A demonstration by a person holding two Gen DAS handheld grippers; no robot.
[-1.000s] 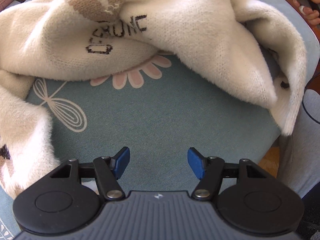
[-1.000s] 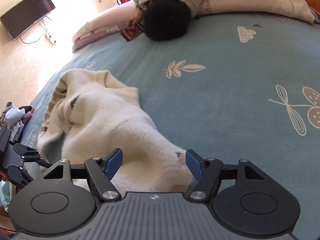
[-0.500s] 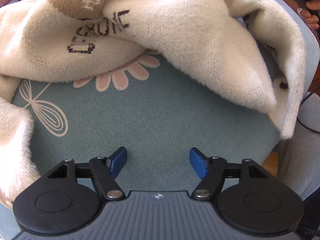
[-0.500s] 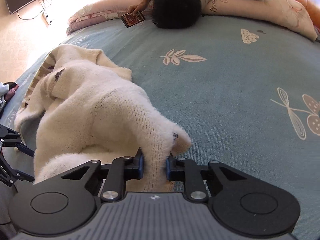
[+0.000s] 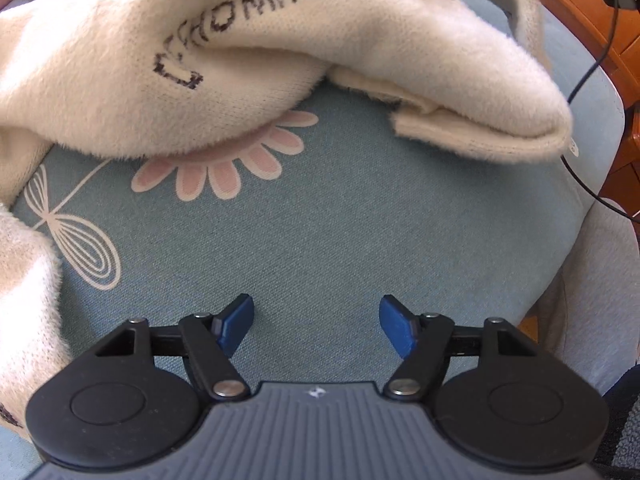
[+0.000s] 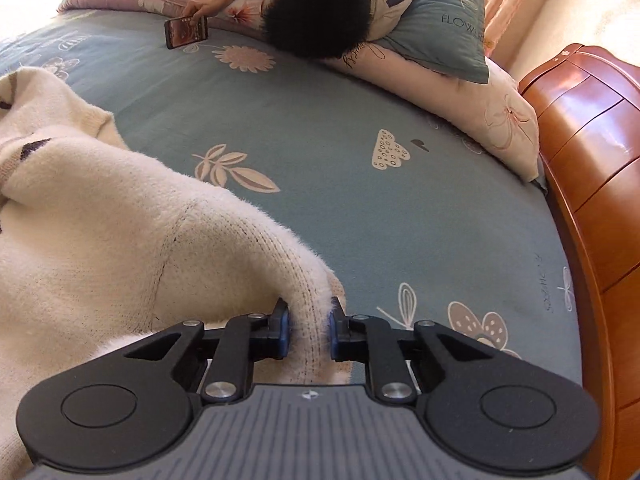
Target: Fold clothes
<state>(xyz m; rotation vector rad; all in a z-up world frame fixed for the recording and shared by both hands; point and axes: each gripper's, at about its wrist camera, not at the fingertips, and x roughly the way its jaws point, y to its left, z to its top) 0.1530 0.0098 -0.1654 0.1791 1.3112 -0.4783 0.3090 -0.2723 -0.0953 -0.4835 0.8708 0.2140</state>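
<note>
Blue-green bedsheet (image 6: 400,216) with flower and leaf prints; a person (image 6: 320,8) lying at the far side holding a phone (image 6: 186,31), pillows (image 6: 444,36) beneath; wooden bedframe (image 6: 600,160) alongside.

- Sweater (image 5: 360,52): fluffy cream-white knit with dark lettering.
- Bed sheet (image 6: 360,208): muted teal, printed with pink daisies, beige leaves and white line-drawn flowers.
- Bed frame (image 6: 592,152): glossy orange-brown wood.
- Claw pads (image 5: 236,322): blue.
</note>
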